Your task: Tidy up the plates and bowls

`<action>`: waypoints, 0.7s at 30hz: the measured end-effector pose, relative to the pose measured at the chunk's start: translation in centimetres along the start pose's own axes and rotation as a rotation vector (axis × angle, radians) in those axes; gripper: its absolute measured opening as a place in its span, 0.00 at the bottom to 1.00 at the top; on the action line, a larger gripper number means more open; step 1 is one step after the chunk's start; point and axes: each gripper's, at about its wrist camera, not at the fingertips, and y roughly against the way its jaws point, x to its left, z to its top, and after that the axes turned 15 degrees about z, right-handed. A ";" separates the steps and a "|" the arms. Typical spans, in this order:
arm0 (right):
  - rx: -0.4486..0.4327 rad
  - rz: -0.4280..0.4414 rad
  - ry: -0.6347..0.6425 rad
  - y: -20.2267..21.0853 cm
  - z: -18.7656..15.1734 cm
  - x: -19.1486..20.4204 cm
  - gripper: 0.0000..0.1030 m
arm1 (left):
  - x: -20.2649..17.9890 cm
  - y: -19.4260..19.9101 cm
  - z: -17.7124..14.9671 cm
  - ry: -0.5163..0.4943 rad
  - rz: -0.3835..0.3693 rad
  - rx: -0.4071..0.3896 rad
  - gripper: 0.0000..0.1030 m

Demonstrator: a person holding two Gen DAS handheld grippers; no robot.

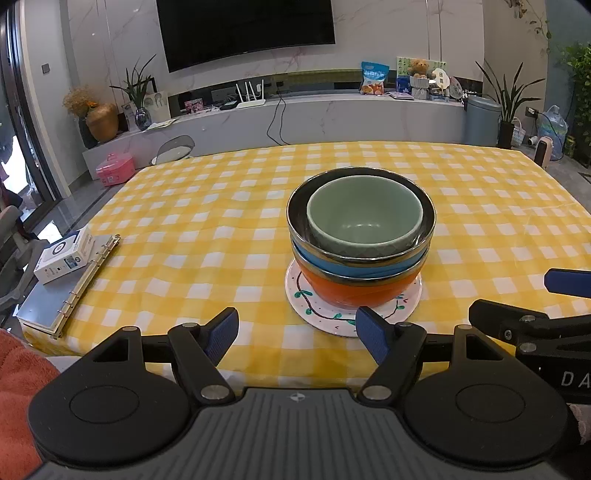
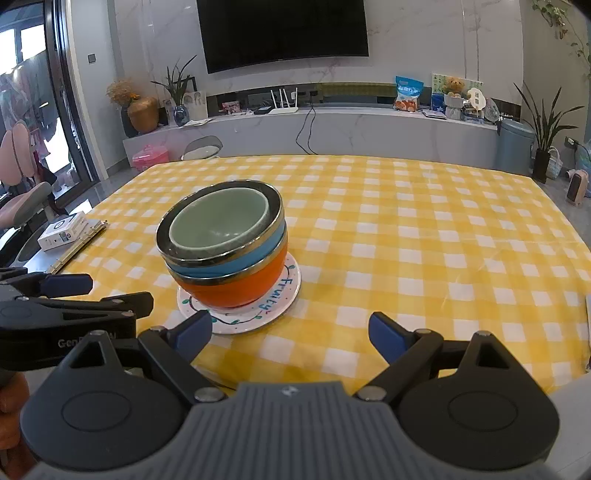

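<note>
— What lies at the frame's left edge?
— A white box (image 1: 64,254) on a ring binder (image 1: 70,291), over the yellow checked tablecloth (image 1: 221,206).
— And up top?
— A dark television (image 1: 245,29); a pink case (image 1: 115,170) sits on the floor, left.

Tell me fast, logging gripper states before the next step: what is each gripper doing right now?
Left gripper: open, holding nothing, short of the white painted plate under the nested bowls.
Right gripper: open, holding nothing, over the yellow checked tablecloth.

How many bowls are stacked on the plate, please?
3. The orange bowl sits on the plate, the blue bowl is nested in it, and the green bowl sits on top. A thinner bowl hidden between them cannot be ruled out.
</note>
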 end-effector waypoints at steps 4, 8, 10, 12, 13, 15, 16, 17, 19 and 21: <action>-0.002 -0.001 -0.003 0.0 -0.1 -0.1 0.87 | -0.1 0.1 0.0 -0.001 0.008 -0.006 0.82; -0.005 -0.003 -0.007 0.1 -0.2 -0.2 0.88 | -0.1 0.1 0.0 0.000 0.009 -0.007 0.82; -0.006 -0.002 -0.008 0.1 -0.2 -0.2 0.88 | -0.1 0.2 0.0 0.001 0.010 -0.007 0.82; -0.006 -0.003 -0.006 0.1 -0.2 -0.1 0.88 | -0.1 0.2 0.0 0.001 0.008 -0.007 0.82; -0.005 -0.003 -0.005 0.0 -0.2 -0.1 0.88 | -0.1 0.2 0.0 0.002 0.010 -0.006 0.82; -0.002 -0.003 -0.007 0.0 -0.2 -0.2 0.88 | -0.1 0.2 0.0 0.003 0.012 -0.007 0.82; -0.001 -0.003 -0.008 -0.1 -0.2 -0.2 0.88 | -0.1 0.2 0.0 0.004 0.012 -0.006 0.82; 0.000 -0.004 -0.009 -0.1 -0.2 -0.2 0.88 | 0.0 0.3 0.0 0.005 0.012 -0.006 0.82; 0.002 -0.005 -0.010 -0.1 -0.2 -0.2 0.88 | 0.0 0.3 0.0 0.005 0.012 -0.007 0.82; 0.002 -0.005 -0.009 -0.1 -0.2 -0.2 0.88 | 0.0 0.3 -0.1 0.005 0.015 -0.008 0.82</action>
